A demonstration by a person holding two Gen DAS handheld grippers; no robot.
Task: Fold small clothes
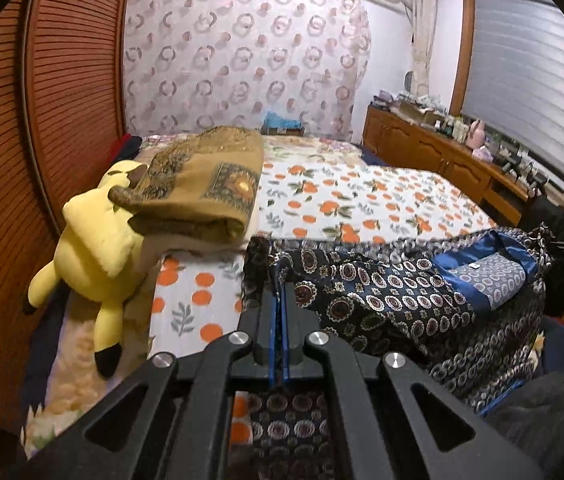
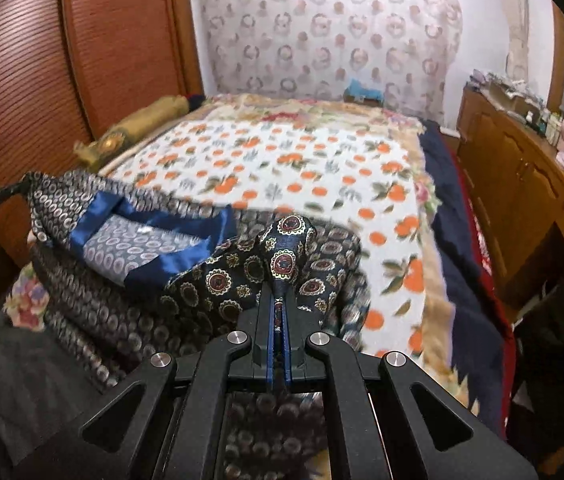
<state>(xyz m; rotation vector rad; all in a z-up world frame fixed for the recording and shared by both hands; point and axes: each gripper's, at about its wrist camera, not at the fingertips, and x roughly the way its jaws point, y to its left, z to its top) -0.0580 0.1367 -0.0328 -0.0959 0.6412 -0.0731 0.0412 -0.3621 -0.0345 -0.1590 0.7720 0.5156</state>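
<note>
A dark navy garment [image 1: 381,296] with round medallion print and a blue satin waistband [image 1: 497,248] hangs stretched between both grippers above the near end of the bed. My left gripper [image 1: 280,280] is shut on its left edge. My right gripper [image 2: 280,300] is shut on a bunched fold of the same garment [image 2: 218,276], which rises over the fingertips. The blue waistband [image 2: 154,224] shows left of the right gripper. The cloth hides the fingertips in both views.
The bed [image 1: 361,200] has an orange-flower sheet. A yellow plush toy [image 1: 98,240] and a folded brown blanket [image 1: 202,184] lie at its left. A wooden slatted wardrobe [image 1: 22,140] stands left, a cluttered wooden cabinet [image 2: 521,168] right.
</note>
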